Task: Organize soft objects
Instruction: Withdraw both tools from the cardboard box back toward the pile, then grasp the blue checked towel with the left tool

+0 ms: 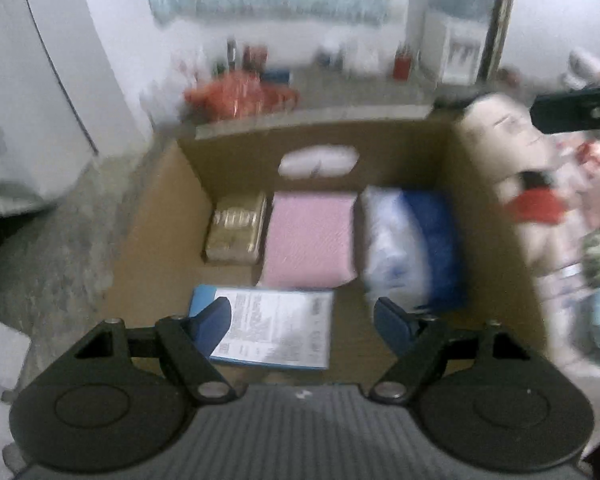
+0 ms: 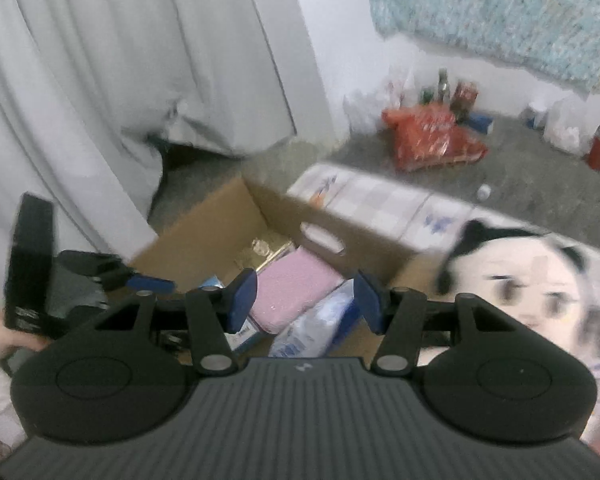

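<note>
An open cardboard box [image 1: 240, 152] stands on the floor. Inside lie a pink pack [image 1: 310, 238], a blue-and-white plastic pack [image 1: 410, 248], a gold packet [image 1: 236, 234] and a blue box with a white label [image 1: 276, 326]. My left gripper [image 1: 302, 320] is open and empty above the box's near side. A plush doll with black hair and a red bow [image 1: 516, 152] lies just right of the box. In the right wrist view my right gripper [image 2: 306, 300] is open and empty above the box [image 2: 204, 228], with the pink pack [image 2: 294, 290] between its fingers and the doll's face [image 2: 528, 280] to the right.
A white curtain [image 2: 100, 80] hangs at the left. Red snack bags [image 2: 432, 136], bottles and white bags lie on the grey floor by the far wall. Patterned bedding [image 1: 592, 184] lies under the doll. The left gripper's body [image 2: 36, 272] shows at left in the right wrist view.
</note>
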`<move>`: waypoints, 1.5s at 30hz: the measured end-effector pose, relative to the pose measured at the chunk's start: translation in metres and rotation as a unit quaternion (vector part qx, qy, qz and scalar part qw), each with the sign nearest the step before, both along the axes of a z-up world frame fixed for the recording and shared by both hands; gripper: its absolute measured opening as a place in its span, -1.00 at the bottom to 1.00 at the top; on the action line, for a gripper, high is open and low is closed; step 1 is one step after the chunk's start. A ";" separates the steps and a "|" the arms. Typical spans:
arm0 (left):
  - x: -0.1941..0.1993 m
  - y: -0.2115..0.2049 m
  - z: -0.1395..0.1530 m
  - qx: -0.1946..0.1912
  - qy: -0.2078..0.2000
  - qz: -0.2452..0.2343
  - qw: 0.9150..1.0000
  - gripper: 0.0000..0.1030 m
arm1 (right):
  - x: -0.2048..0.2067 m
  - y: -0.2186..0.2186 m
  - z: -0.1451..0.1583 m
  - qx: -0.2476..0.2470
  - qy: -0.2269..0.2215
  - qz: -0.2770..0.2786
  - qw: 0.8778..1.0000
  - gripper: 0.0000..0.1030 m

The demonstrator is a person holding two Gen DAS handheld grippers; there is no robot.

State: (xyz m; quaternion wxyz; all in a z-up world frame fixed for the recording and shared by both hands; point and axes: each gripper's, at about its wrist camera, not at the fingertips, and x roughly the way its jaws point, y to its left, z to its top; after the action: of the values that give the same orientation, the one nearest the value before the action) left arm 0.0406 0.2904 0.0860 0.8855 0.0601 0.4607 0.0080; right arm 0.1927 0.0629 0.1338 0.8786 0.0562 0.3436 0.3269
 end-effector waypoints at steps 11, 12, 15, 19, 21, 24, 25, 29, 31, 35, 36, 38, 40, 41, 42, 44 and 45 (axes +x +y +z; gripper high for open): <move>-0.108 -0.147 0.057 -0.089 -0.076 -0.111 0.987 0.61 | -0.129 -0.191 0.008 -0.081 -0.031 -0.077 0.993 0.05; -0.109 -0.161 0.053 -0.094 -0.073 -0.123 0.985 0.61 | -0.137 -0.206 0.001 -0.082 -0.028 -0.091 0.992 0.05; -0.111 -0.201 0.036 -0.129 -0.053 -0.153 0.978 0.60 | -0.156 -0.247 -0.034 -0.068 0.002 -0.119 0.991 0.05; -0.095 -0.232 -0.012 -0.196 -0.004 -0.147 0.970 0.47 | -0.170 -0.274 -0.088 -0.039 0.048 -0.134 0.989 0.05; -0.087 -0.237 -0.038 -0.235 0.028 -0.126 0.963 0.45 | -0.173 -0.280 -0.107 -0.024 0.065 -0.135 0.988 0.05; -0.072 -0.236 -0.073 -0.288 0.054 -0.081 0.953 0.51 | -0.174 -0.278 -0.127 -0.001 0.073 -0.132 0.989 0.05; -0.070 -0.234 -0.079 -0.292 0.053 -0.070 0.952 0.59 | -0.173 -0.277 -0.133 0.006 0.078 -0.131 0.988 0.05; -0.052 -0.226 -0.099 -0.264 0.015 -0.010 0.964 0.85 | -0.169 -0.279 -0.150 0.025 0.092 -0.139 0.986 0.05; -0.040 -0.218 -0.107 -0.279 0.008 0.016 0.960 0.89 | -0.166 -0.280 -0.159 0.032 0.104 -0.133 0.985 0.05; -0.023 -0.207 -0.118 -0.367 0.013 0.029 0.930 -0.10 | -0.160 -0.278 -0.178 0.051 0.136 -0.126 0.981 0.04; -0.019 -0.206 -0.124 -0.395 0.026 0.024 0.918 -0.26 | -0.160 -0.278 -0.179 0.052 0.136 -0.126 0.981 0.04; -0.017 -0.204 -0.135 -0.424 0.051 0.032 0.904 -0.84 | -0.161 -0.276 -0.177 0.047 0.134 -0.122 0.982 0.05; -0.021 -0.203 -0.133 -0.417 0.040 0.040 0.907 -0.86 | -0.162 -0.274 -0.177 0.044 0.131 -0.122 0.983 0.06; -0.026 -0.205 -0.124 -0.399 0.030 0.031 0.916 -0.86 | -0.163 -0.274 -0.176 0.046 0.131 -0.121 0.983 0.06; -0.034 -0.207 -0.112 -0.376 0.014 0.023 0.926 -0.86 | -0.164 -0.274 -0.174 0.049 0.130 -0.118 0.983 0.06; -0.048 -0.207 -0.083 -0.345 -0.016 0.018 0.938 -0.87 | -0.167 -0.276 -0.169 0.059 0.125 -0.117 0.983 0.06; -0.058 -0.204 -0.065 -0.331 -0.035 0.018 0.943 -0.87 | -0.169 -0.276 -0.165 0.065 0.121 -0.114 0.984 0.06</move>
State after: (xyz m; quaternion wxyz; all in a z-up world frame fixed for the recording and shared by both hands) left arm -0.0176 0.0863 0.0209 0.8707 -0.2448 0.4074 -0.1267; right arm 0.0241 -0.2130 -0.0314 0.8564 0.1912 0.4169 0.2372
